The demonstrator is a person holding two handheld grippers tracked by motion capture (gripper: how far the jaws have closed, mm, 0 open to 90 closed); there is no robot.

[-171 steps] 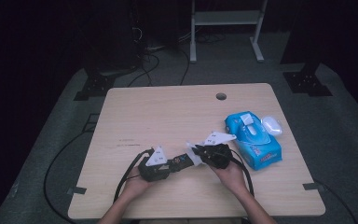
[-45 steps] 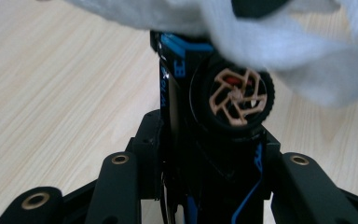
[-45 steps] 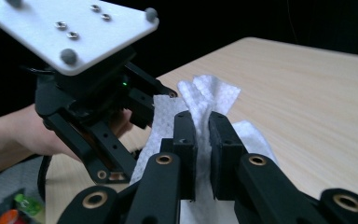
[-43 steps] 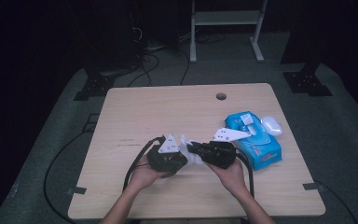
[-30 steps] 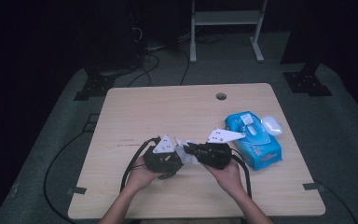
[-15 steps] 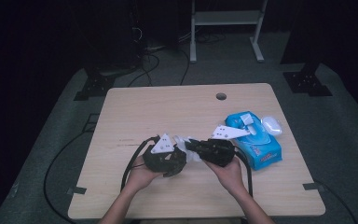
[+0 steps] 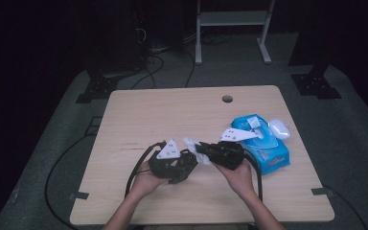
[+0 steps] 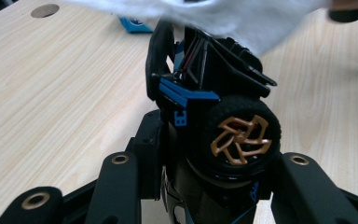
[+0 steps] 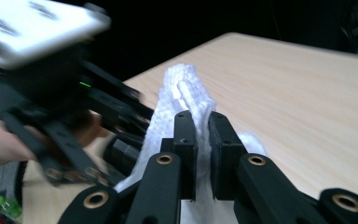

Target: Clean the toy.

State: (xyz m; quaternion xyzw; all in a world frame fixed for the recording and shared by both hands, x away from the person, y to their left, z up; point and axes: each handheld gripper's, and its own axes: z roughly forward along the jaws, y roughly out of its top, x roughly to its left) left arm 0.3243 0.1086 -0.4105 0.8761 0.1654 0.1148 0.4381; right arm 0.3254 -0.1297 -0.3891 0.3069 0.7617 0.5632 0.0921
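My left gripper [image 8: 209, 179] is shut on a black toy car [image 8: 205, 93] with blue trim and a gold-spoked wheel [image 8: 240, 140], held nose-up between its jaws. In the right gripper view my right gripper [image 9: 200, 135] is shut on a white wipe [image 9: 186, 88]. The wipe [image 8: 223, 14] drapes over the upper end of the car. From above, the left gripper [image 7: 172, 163] and right gripper [image 7: 218, 152] meet tip to tip over the table's front middle, with the wipe [image 7: 191, 143] between them.
A blue pack of wipes [image 7: 266, 146] lies just right of my right hand, with a small white object [image 7: 279, 128] at its far corner. The wooden table [image 7: 163, 115] has a cable hole [image 7: 227, 98] near its far edge. Cables trail off the front left.
Since the oldest frame the left gripper has drawn in toward the right one. Over the last second both shifted only slightly, the wipe staying against the car.
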